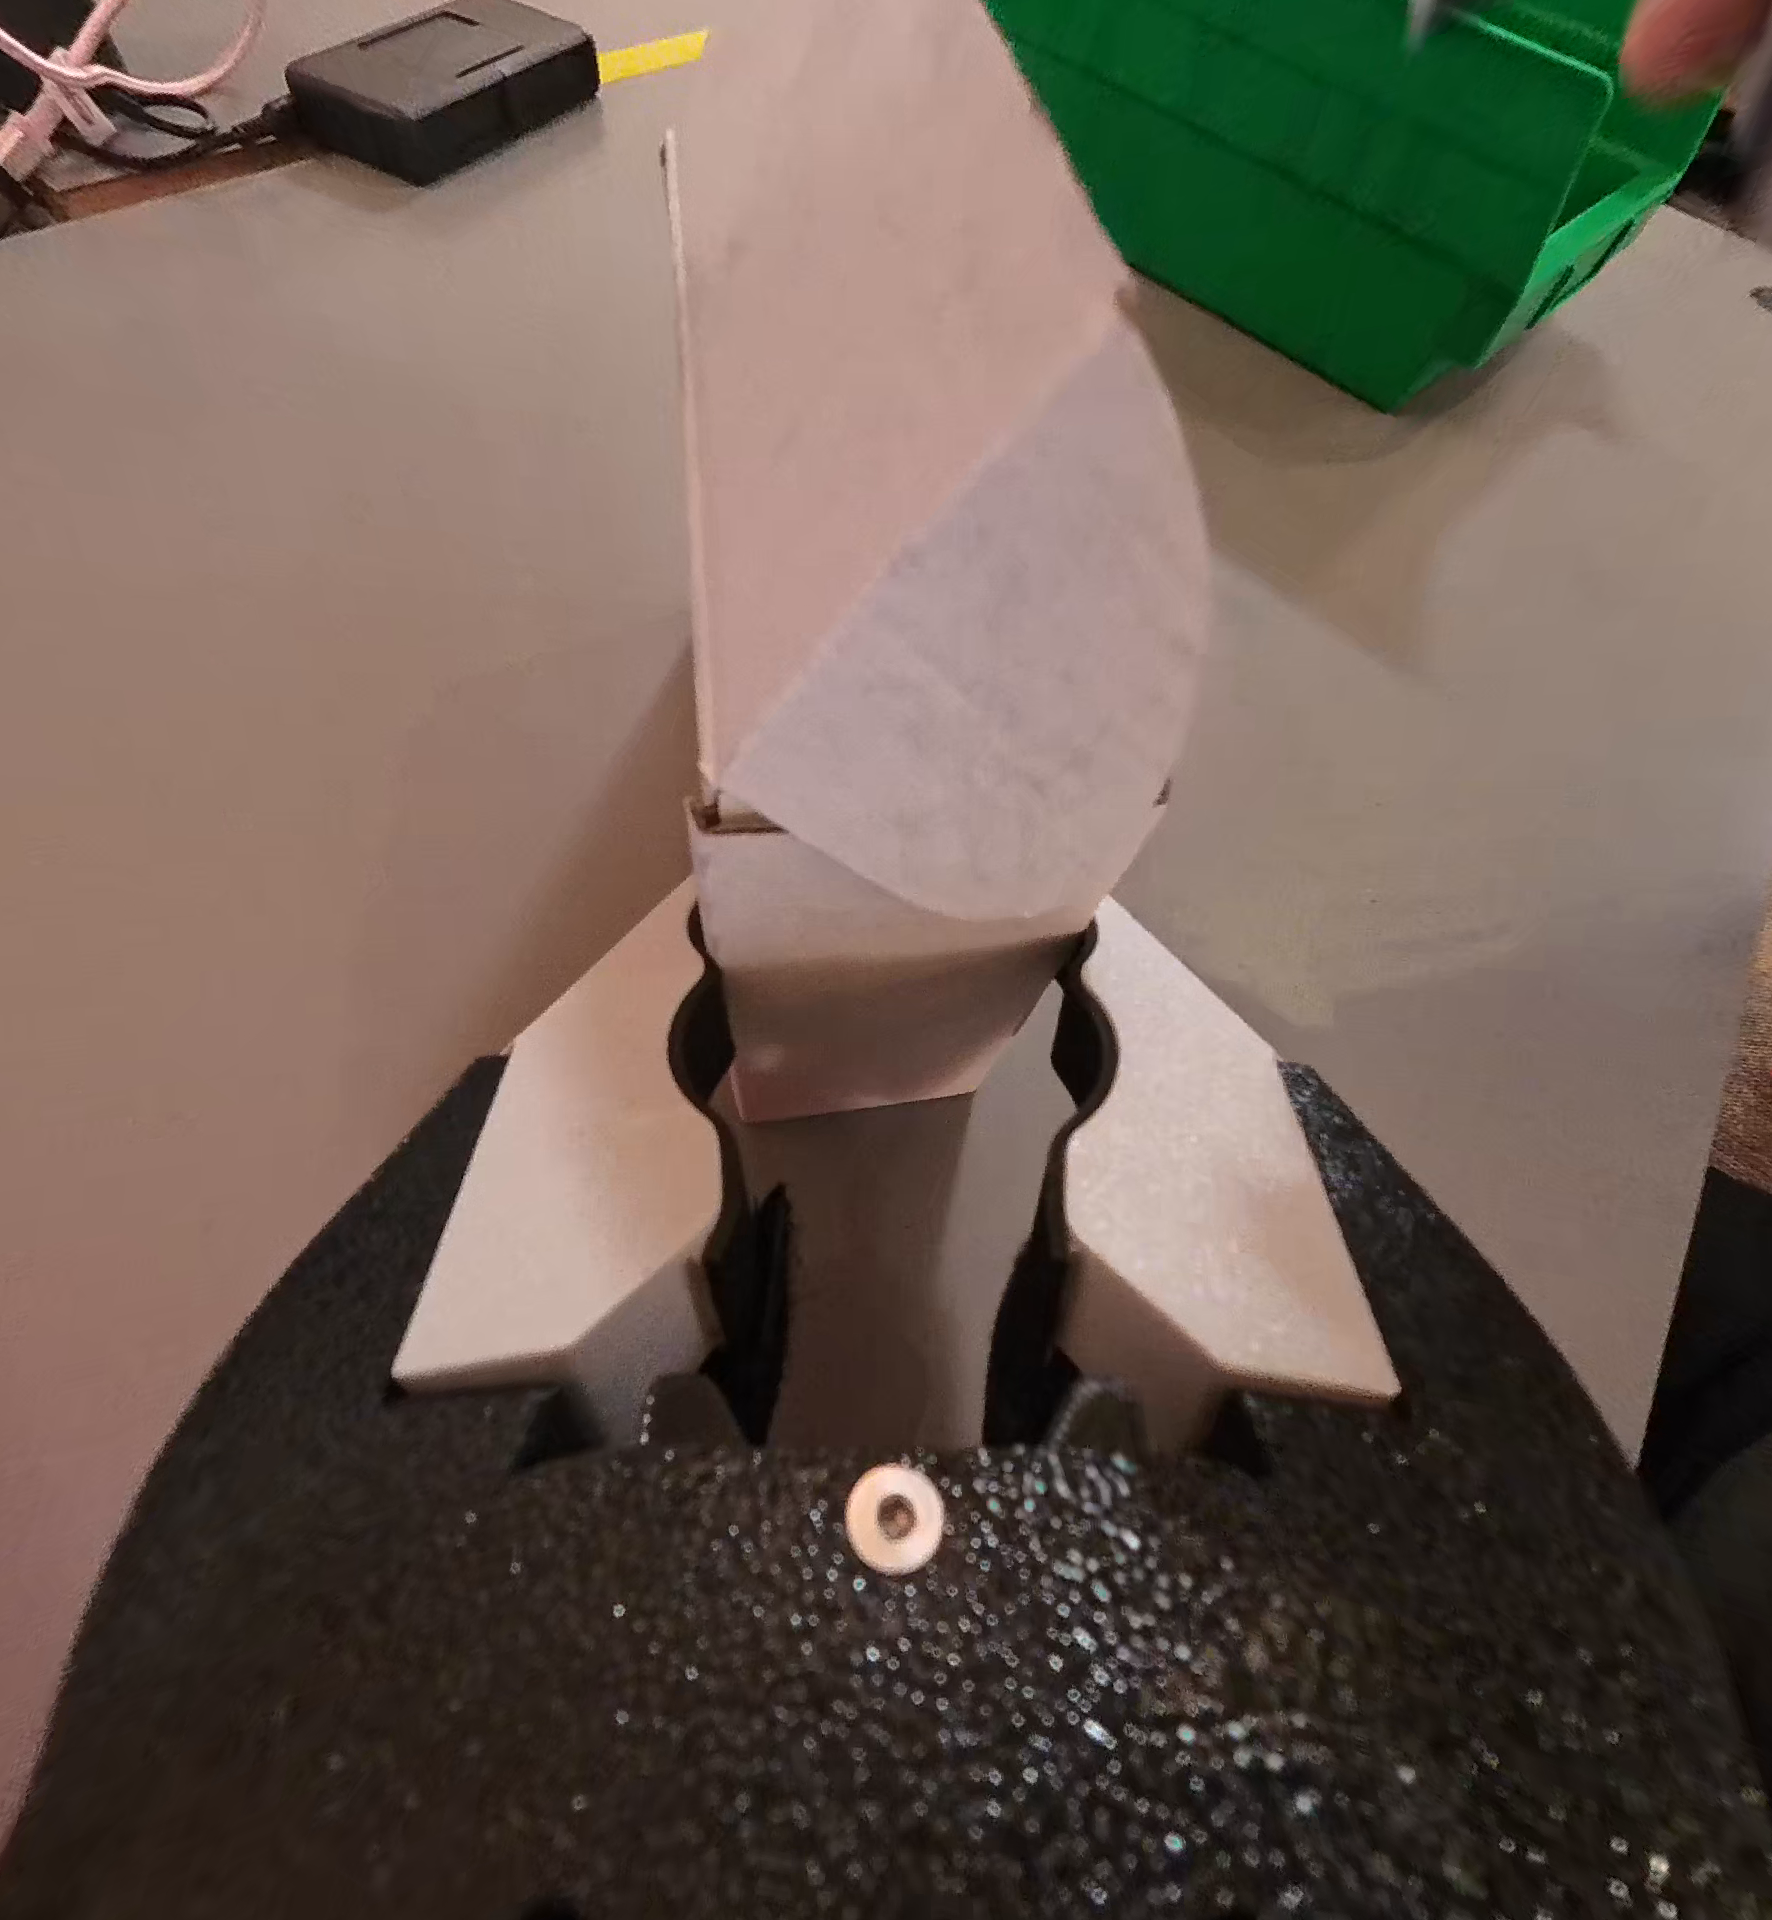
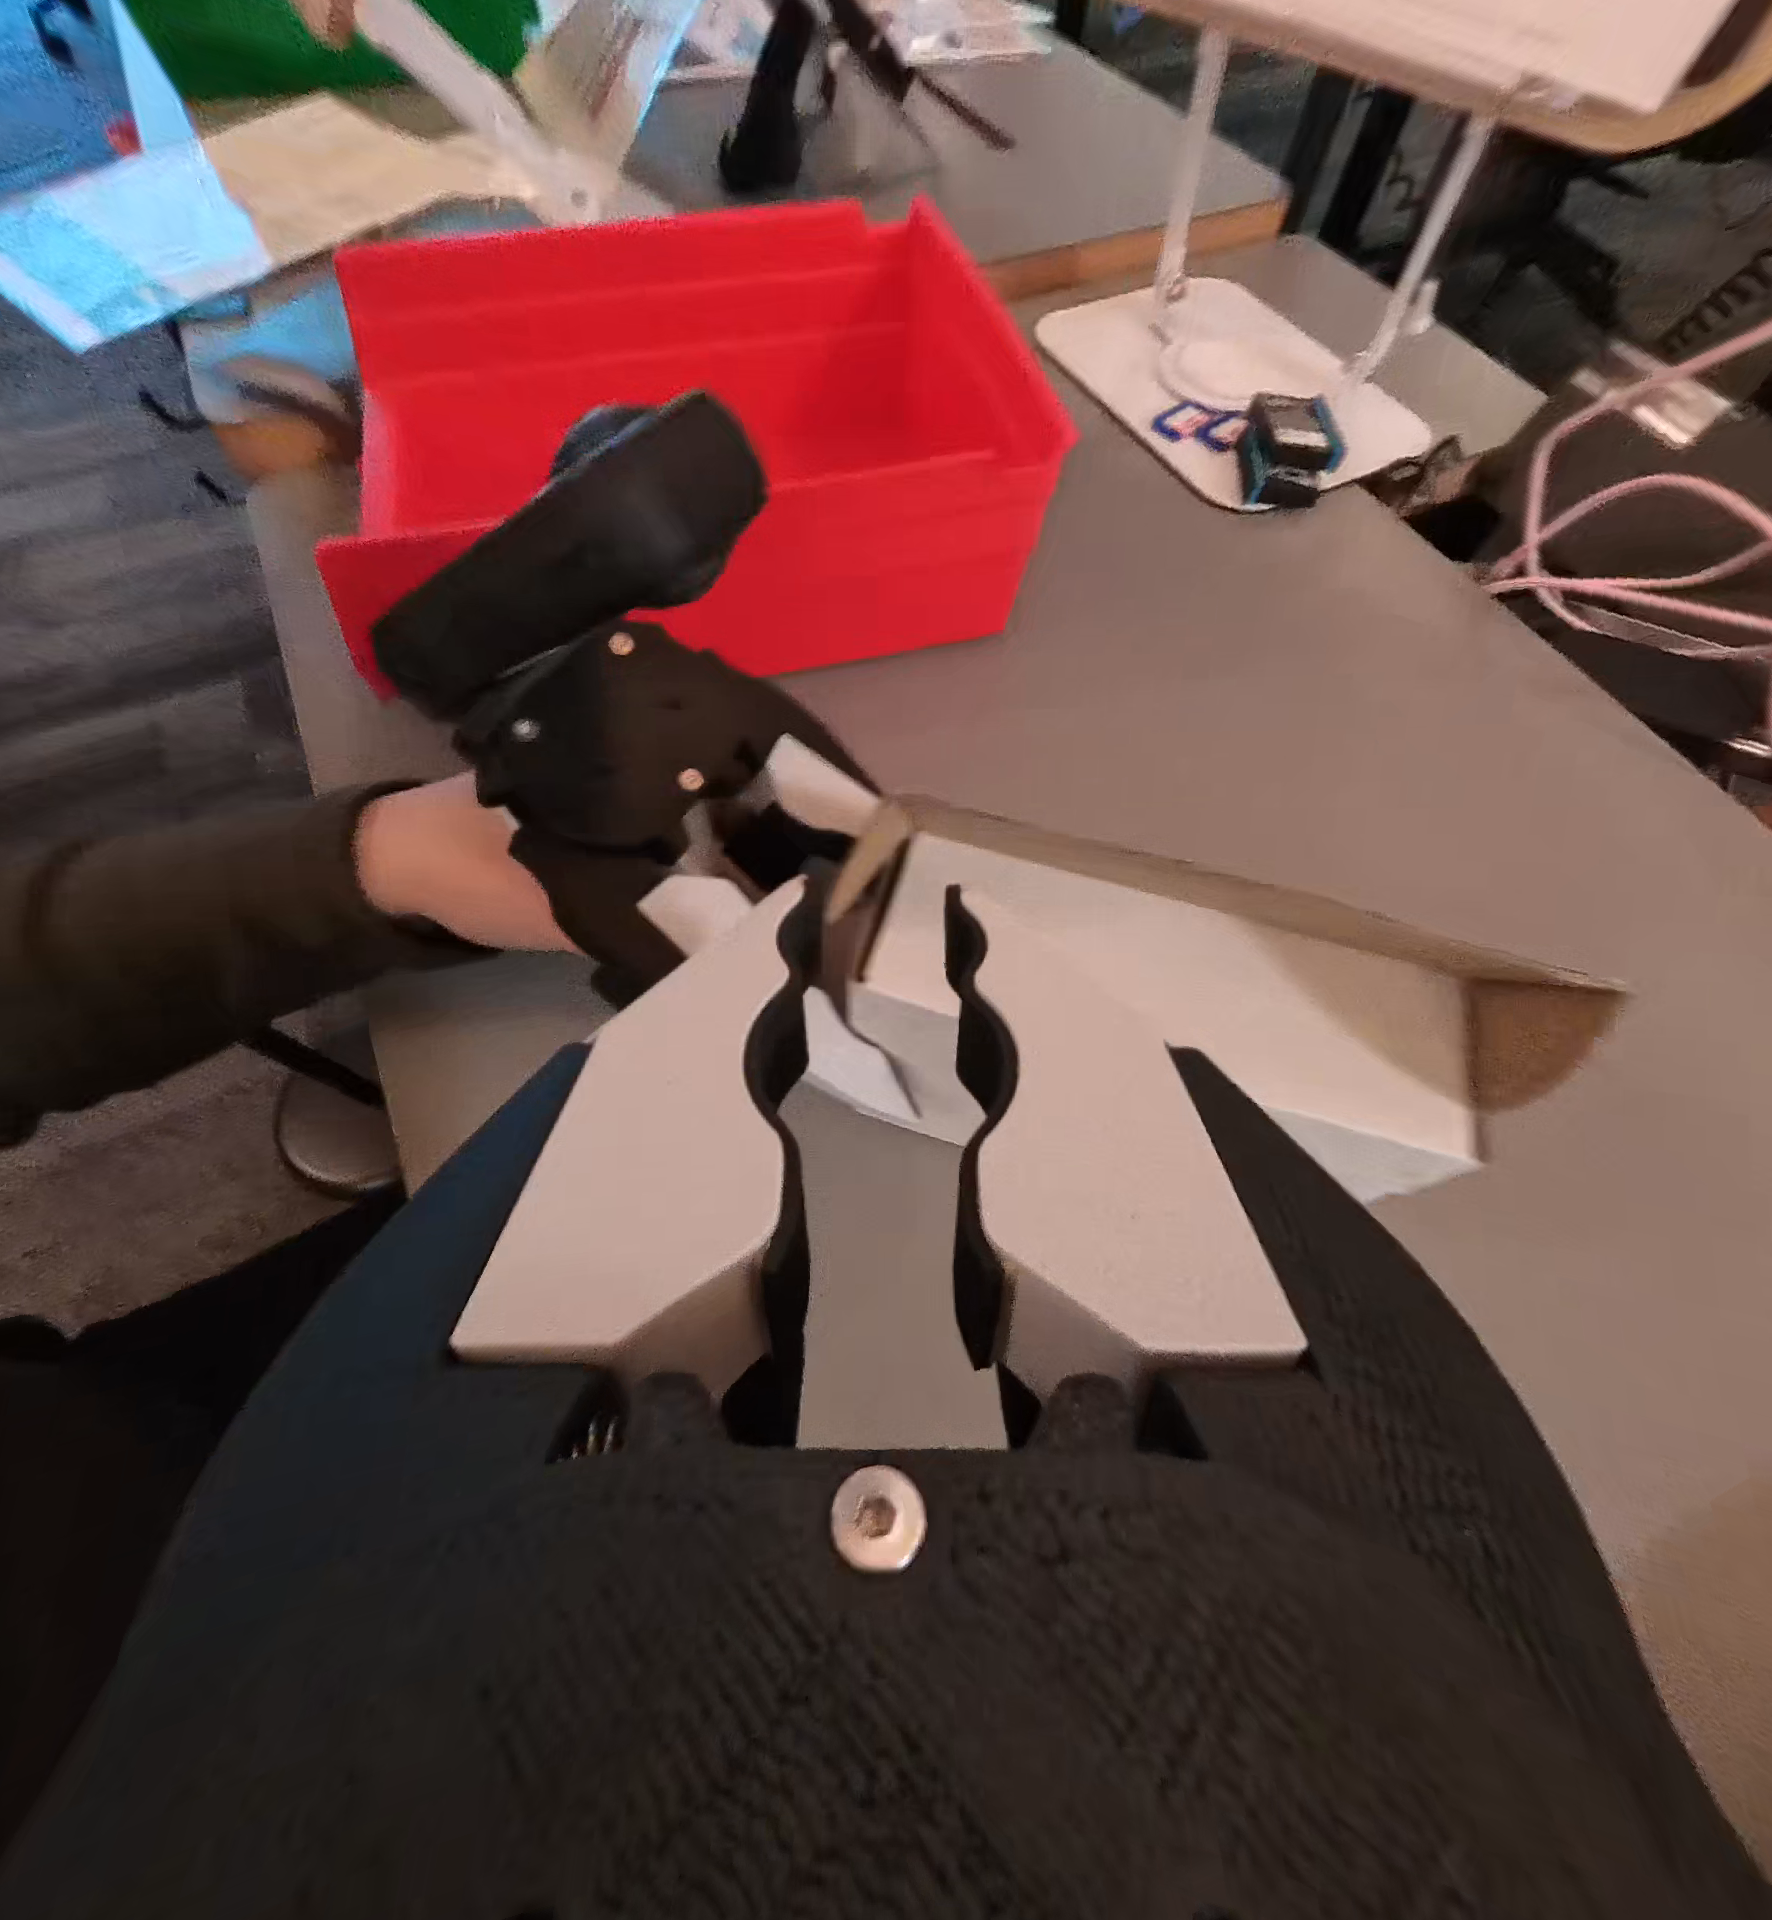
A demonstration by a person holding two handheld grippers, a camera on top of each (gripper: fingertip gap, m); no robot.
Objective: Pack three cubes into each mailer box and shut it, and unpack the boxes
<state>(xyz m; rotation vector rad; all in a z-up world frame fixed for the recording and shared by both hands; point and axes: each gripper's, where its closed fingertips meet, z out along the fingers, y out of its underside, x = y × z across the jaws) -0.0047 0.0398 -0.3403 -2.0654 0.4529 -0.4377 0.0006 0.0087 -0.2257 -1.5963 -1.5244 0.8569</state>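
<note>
L gripper (image 1: 887,935) clamps white mailer box (image 2: 1121,1049) end; R gripper (image 2: 877,914) partly open, straddling lid flap (image 2: 861,883).

Green bin (image 1: 1381,187) blurred, edge-cropped.

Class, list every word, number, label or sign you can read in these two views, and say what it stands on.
White sheet on the mailer box: faint grey marks, too blurred to read.
Pale blue sheet, right wrist view: too blurred to read.
Small dark gadget on the white stand base: too small to read.
No readable text anywhere.
</note>
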